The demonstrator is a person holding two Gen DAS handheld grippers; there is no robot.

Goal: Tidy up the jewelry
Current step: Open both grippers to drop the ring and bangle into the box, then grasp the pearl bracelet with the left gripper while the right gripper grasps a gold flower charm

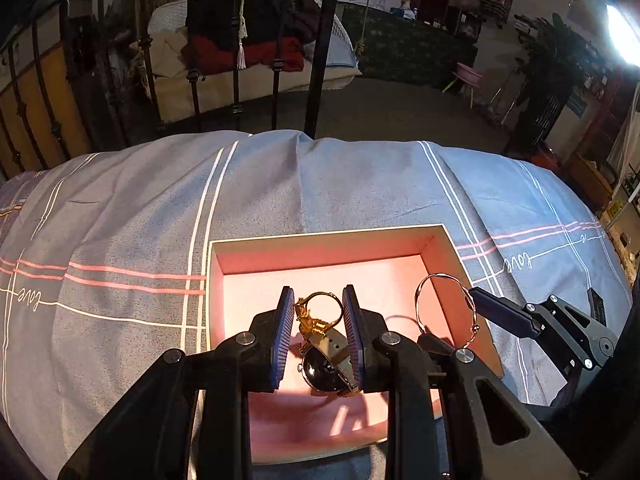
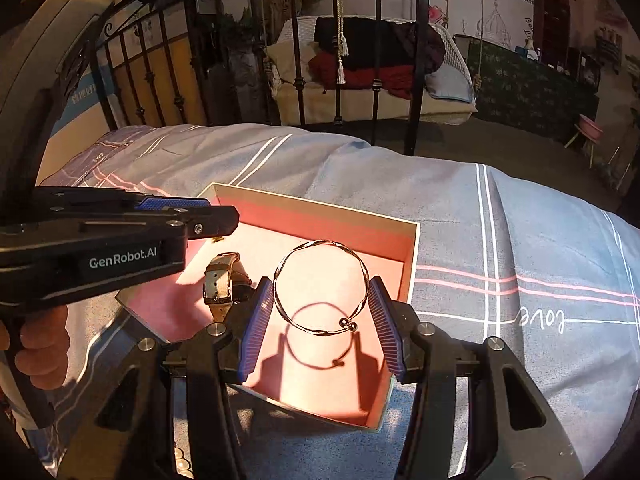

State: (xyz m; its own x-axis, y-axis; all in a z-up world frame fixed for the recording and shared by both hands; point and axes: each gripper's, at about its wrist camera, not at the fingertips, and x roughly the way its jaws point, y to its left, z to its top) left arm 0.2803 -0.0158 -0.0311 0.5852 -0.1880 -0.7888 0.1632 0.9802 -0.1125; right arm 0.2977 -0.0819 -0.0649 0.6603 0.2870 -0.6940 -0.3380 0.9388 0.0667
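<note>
Bedding in blue-grey with white and pink stripes and the word "love" (image 1: 360, 184) covers the bed, and on it sits an open box (image 1: 320, 236) with a cream rim and a pink lining. Both grippers hang over the box.

From the left wrist, the left gripper (image 1: 319, 330) is clenched on a gold ring (image 1: 320, 312) with an ornate gold cluster on its lower left; the ring stands upright between the two blue ribbed pads, touching both. Just under the ring, lower between the jaws, lies a wristwatch (image 1: 326, 368) with a dark round face and a pale strap; whether the pads touch it I cannot tell. In the right wrist view the same watch (image 2: 220, 280) lies on the pink lining near the box's left side, strap up, and the left gripper's body (image 2: 120, 240), printed GenRobot.AI, reaches in from the left with a hand (image 2: 40, 340) on its grip.

The right gripper (image 2: 320, 320) grasps a thin twisted silver bangle (image 2: 320, 286) with two small ball ends at its lower right. The bangle spans the gap between the blue pads, its rim meeting each of them, and it casts a round shadow on the lining below, so it is clear of the floor of the box. From the left wrist the bangle (image 1: 444, 308) appears edge-on over the box's right wall.

Behind the bed stands a black iron bedframe (image 2: 420, 60)
</note>
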